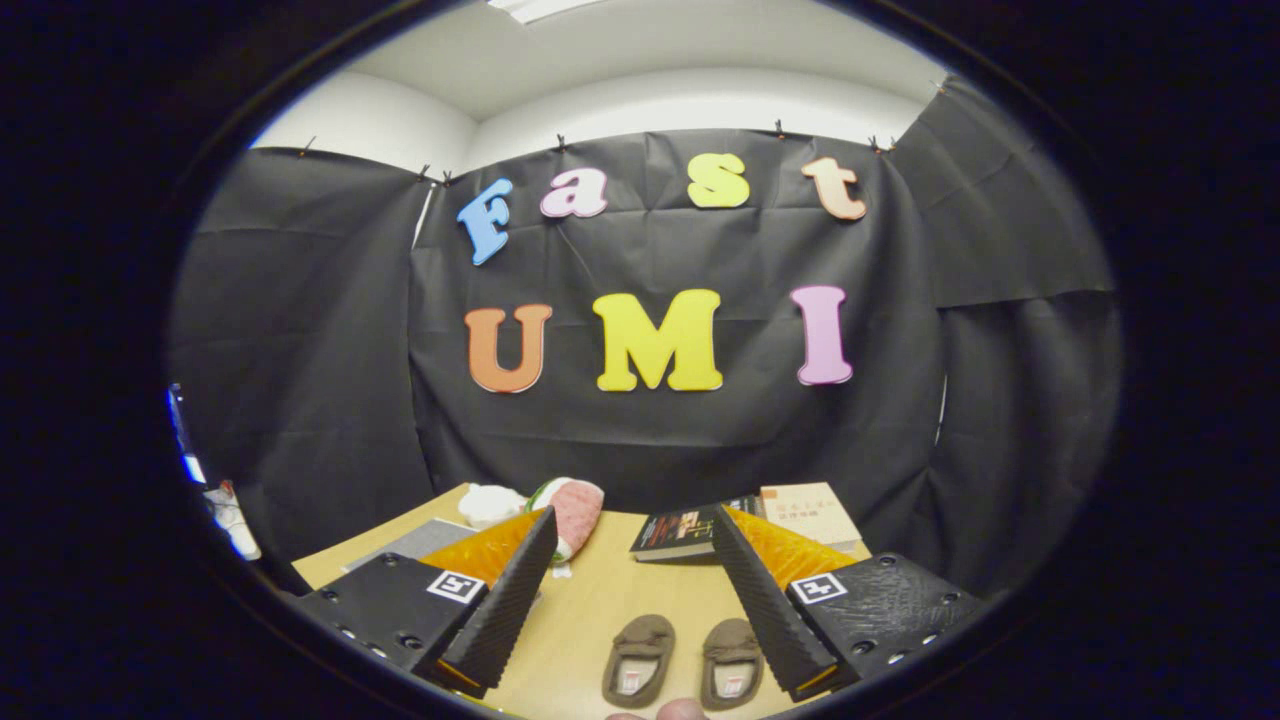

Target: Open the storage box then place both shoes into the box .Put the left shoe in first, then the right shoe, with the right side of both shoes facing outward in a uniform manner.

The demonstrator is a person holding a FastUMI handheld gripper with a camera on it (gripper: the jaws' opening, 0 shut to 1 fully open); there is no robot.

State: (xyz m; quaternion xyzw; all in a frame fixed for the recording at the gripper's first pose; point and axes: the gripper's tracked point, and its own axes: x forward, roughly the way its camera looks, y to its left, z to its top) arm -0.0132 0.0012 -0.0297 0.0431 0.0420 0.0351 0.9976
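Two small brown shoes, left shoe (638, 660) and right shoe (731, 663), lie side by side on the wooden table (600, 600) between the fingers; they look soft and light, best pinched at the heel rim; the gripper (632, 590) stands wide, holding nothing; books (690, 532) lie beyond.

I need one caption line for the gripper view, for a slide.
Hand-held gripper open above a wooden table, a pair of brown slippers between its fingers, books beyond.
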